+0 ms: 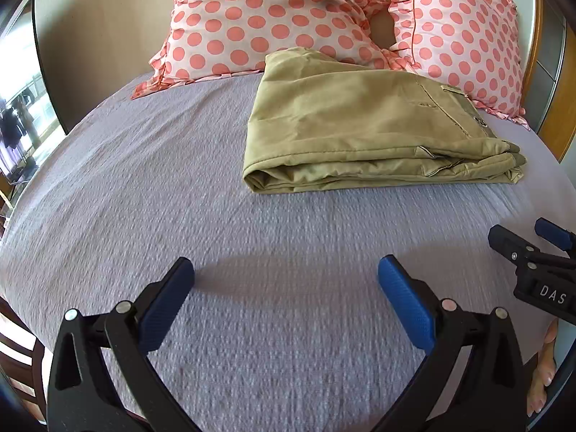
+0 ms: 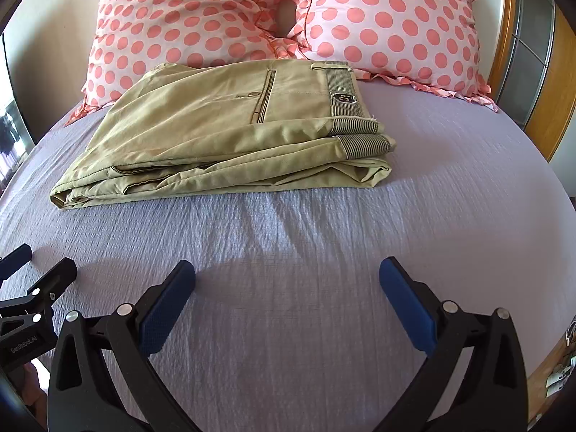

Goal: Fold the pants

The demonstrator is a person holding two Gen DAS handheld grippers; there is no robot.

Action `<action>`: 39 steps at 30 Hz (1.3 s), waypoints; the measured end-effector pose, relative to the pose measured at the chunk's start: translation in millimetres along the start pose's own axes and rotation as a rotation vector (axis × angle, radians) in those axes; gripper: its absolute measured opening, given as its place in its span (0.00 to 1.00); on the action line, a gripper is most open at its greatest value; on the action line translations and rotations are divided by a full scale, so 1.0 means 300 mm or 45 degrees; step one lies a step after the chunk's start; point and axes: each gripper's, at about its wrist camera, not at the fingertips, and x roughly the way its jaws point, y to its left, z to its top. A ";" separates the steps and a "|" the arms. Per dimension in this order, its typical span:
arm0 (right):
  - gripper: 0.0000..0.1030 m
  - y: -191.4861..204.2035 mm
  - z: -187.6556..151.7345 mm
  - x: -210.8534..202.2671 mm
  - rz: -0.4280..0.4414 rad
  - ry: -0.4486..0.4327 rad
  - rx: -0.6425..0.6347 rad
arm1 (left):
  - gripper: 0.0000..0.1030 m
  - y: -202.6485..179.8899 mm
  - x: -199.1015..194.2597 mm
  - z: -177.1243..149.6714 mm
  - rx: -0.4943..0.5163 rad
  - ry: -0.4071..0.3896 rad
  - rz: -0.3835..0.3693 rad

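Observation:
Khaki pants (image 1: 360,122) lie folded into a compact stack on the lilac bedsheet, near the pillows; in the right wrist view the pants (image 2: 216,133) show a back pocket and a striped waistband on the right. My left gripper (image 1: 286,277) is open and empty, above bare sheet in front of the pants. My right gripper (image 2: 287,277) is open and empty too, in front of the stack. The right gripper also shows at the right edge of the left wrist view (image 1: 529,237), and the left gripper at the left edge of the right wrist view (image 2: 36,266).
Two pink polka-dot pillows (image 2: 180,18) (image 2: 388,25) lean at the head of the bed behind the pants. A wooden headboard frame (image 2: 504,46) stands at the right. The lilac sheet (image 2: 288,230) covers the bed. A window (image 1: 18,108) is at the far left.

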 end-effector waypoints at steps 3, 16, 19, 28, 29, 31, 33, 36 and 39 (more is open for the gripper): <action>0.99 0.000 0.000 0.000 0.000 0.000 0.000 | 0.98 0.000 0.000 0.000 0.000 -0.001 0.000; 0.99 0.000 0.000 0.000 0.001 -0.001 0.000 | 0.98 -0.001 0.000 0.000 -0.001 -0.001 0.001; 0.99 -0.001 0.001 -0.001 0.001 -0.001 0.000 | 0.98 -0.001 -0.001 0.000 -0.001 -0.002 0.001; 0.99 0.000 0.002 -0.001 0.001 -0.001 0.000 | 0.98 -0.002 -0.003 0.000 -0.003 0.003 0.000; 0.99 0.000 0.002 -0.001 0.001 -0.001 0.000 | 0.98 -0.002 -0.003 0.000 -0.004 0.005 0.000; 0.99 0.000 0.001 -0.002 0.001 -0.001 0.000 | 0.98 -0.001 -0.002 0.001 -0.003 0.006 -0.001; 0.99 0.000 0.001 -0.001 0.001 -0.001 0.000 | 0.98 -0.002 -0.002 0.001 -0.002 0.006 0.000; 0.99 0.000 0.001 -0.001 0.001 -0.001 0.000 | 0.98 -0.001 -0.001 0.002 0.002 0.011 -0.001; 0.99 0.000 0.001 -0.001 0.001 -0.001 0.000 | 0.98 0.002 0.001 0.005 0.005 0.013 -0.004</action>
